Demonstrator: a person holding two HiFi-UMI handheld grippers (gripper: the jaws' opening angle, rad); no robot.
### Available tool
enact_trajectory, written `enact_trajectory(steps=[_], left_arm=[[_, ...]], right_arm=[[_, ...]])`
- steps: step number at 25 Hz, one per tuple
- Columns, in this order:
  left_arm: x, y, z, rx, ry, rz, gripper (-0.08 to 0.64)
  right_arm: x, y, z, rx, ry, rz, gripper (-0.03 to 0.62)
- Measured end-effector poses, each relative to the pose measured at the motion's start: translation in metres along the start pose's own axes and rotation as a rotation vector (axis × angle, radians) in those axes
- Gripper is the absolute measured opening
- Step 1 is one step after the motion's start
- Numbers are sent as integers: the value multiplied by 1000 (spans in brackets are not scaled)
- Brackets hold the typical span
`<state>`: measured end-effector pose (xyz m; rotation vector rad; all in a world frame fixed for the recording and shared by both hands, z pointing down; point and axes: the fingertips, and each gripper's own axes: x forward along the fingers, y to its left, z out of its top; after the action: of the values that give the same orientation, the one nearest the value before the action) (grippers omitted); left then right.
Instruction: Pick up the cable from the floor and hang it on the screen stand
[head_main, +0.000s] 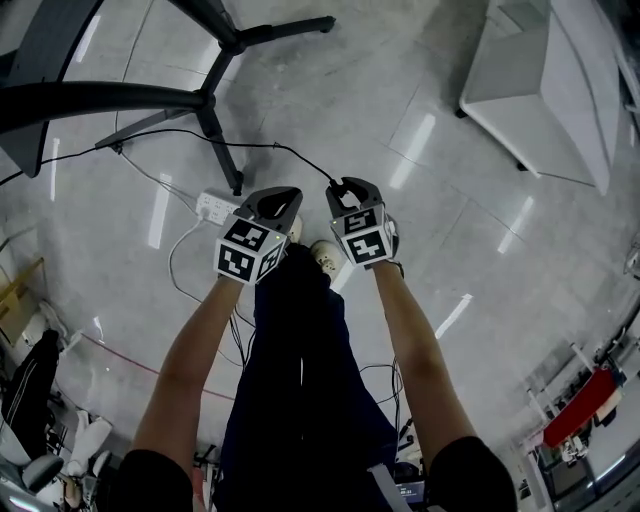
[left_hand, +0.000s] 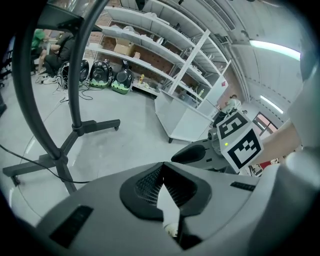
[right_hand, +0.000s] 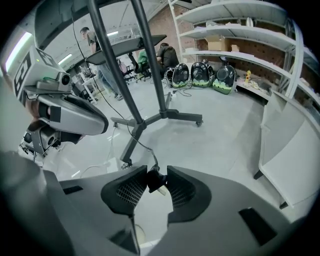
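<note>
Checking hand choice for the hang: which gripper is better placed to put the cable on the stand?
Right. The right gripper is shut on the plug end of the cable, with the stand ahead of it. The left gripper is shut with nothing in it.

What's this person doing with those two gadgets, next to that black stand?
A person stands holding a gripper in each hand. The right gripper is clamped on the black end of a thin cable, which trails away toward the base of the stand. The left gripper is shut with nothing in it. The cable isn't hung on the stand yet.
</note>
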<state>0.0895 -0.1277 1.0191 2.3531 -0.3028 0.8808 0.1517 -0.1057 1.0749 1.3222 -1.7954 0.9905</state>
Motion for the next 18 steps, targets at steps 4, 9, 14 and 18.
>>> enact_trajectory(steps=[4,9,14,18], left_arm=[[-22,-20,9,1,2,-2,8],[-51,-41,20,2,-1,4,8],[-79,-64,38,-18,-25,15,8],[-99,-81,54,-22,-43,14,8]], right_arm=[[-29,10,11,-8,0,-1,140],[-68,23,26,-44,1,-26,139],[-117,30,48,-82,-32,-47,138],[-153,32,67,-118,-63,-75,138]])
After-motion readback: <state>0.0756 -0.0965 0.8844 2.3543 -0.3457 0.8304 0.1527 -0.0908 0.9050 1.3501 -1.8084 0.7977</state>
